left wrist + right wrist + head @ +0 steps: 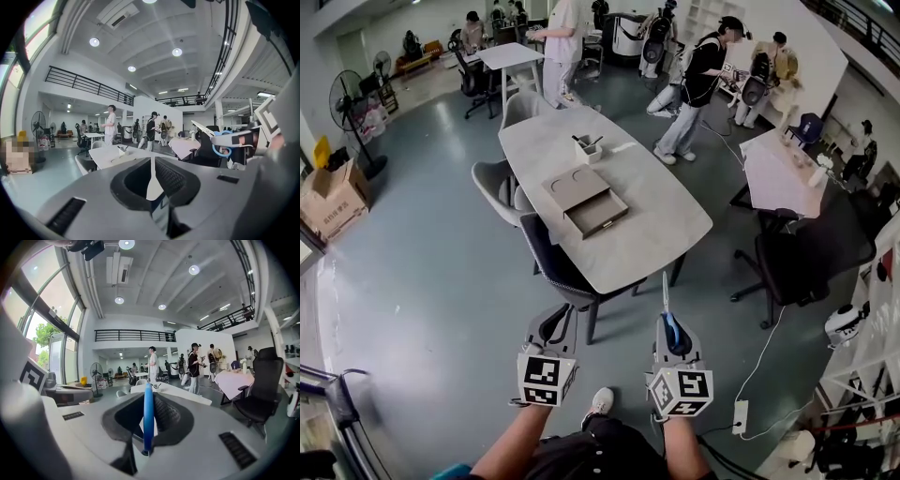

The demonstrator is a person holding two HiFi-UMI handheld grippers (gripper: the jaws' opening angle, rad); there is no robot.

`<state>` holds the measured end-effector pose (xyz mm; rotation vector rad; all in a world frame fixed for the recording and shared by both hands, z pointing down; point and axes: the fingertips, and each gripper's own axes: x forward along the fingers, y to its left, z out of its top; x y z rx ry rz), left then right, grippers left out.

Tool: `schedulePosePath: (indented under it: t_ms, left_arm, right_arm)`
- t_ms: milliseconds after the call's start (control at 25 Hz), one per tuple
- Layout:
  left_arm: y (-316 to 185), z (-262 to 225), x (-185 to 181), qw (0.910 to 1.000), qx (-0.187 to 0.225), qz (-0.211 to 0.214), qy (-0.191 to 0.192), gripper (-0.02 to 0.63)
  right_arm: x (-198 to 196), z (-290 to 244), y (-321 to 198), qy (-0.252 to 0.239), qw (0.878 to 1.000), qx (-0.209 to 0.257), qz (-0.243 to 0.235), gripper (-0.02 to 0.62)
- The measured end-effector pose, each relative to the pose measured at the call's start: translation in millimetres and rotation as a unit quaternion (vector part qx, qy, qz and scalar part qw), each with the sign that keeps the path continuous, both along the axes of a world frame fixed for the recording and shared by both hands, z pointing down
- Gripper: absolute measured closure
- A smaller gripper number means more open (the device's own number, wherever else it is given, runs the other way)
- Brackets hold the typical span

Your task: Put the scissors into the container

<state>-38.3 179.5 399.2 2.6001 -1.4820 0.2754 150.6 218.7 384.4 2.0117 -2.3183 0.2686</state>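
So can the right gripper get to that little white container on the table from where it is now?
Probably not yet. The right gripper, shut on the scissors, hangs over floor short of the table, and the container stands toward its far end, beyond a grey box.

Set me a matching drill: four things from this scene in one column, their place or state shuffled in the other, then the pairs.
Things:
1. scissors
2. left gripper
3. box
4. cup

Places or states:
a. far end of the table, dark items inside
b. shut, empty
c. mid-table, drawer pulled out
d. clamped in the right gripper

Pairs: 1-d, 2-b, 3-c, 4-a
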Motion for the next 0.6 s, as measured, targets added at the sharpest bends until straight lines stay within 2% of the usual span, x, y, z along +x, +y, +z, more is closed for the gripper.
schedulePosePath:
  t_ms: [600]
  left_arm:
    - [-56,9,29,0.999,-0.006,-0.045,0.002,0.569]
  right_arm:
    - [35,7,-74,0.003,0.999,-0.004,-0.041,0.554]
